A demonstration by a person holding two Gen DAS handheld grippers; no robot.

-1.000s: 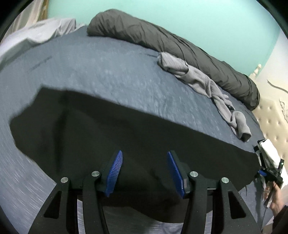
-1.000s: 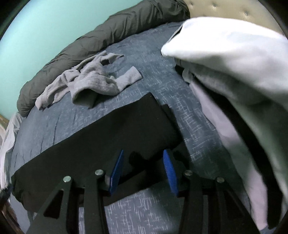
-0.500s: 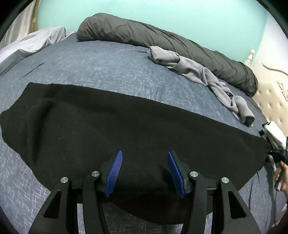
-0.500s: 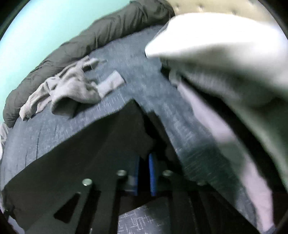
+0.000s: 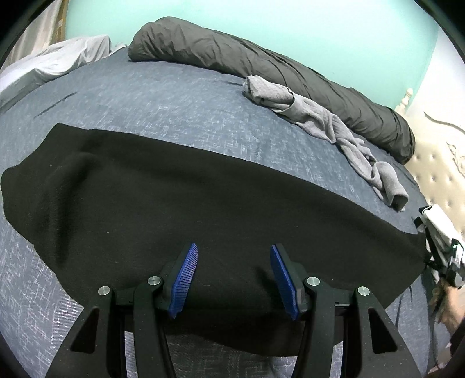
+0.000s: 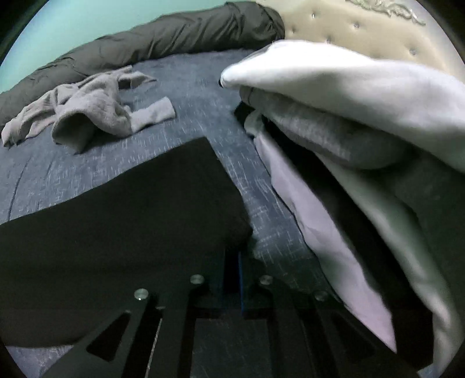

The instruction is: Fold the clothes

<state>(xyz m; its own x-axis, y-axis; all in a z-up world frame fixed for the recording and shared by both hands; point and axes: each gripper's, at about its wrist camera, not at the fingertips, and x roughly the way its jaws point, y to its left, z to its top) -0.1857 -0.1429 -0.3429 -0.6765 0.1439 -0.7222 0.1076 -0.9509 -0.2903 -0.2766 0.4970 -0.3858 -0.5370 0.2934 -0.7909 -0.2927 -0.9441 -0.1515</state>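
A black garment [image 5: 203,203] lies spread flat across the blue bedsheet [image 5: 145,101]. My left gripper [image 5: 234,279] hovers open over its near edge, blue pads wide apart and nothing pinched. In the right wrist view the same black garment [image 6: 116,232] ends in a corner at my right gripper [image 6: 234,261]. Its blue pads stand almost together on that corner's fabric, and the jaws are opening slightly. The right gripper [image 5: 444,261] also shows at the far right of the left wrist view, at the garment's end.
A crumpled grey garment [image 5: 319,116] [image 6: 87,110] lies beyond the black one, beside a rolled dark grey duvet [image 5: 261,64]. A stack of white and grey clothes [image 6: 348,101] sits right of my right gripper, before the tufted headboard [image 6: 348,23].
My right gripper's jaws went from wide apart to nearly together on the black garment's corner, and it tipped and rolled. My left gripper stayed open over the near edge.
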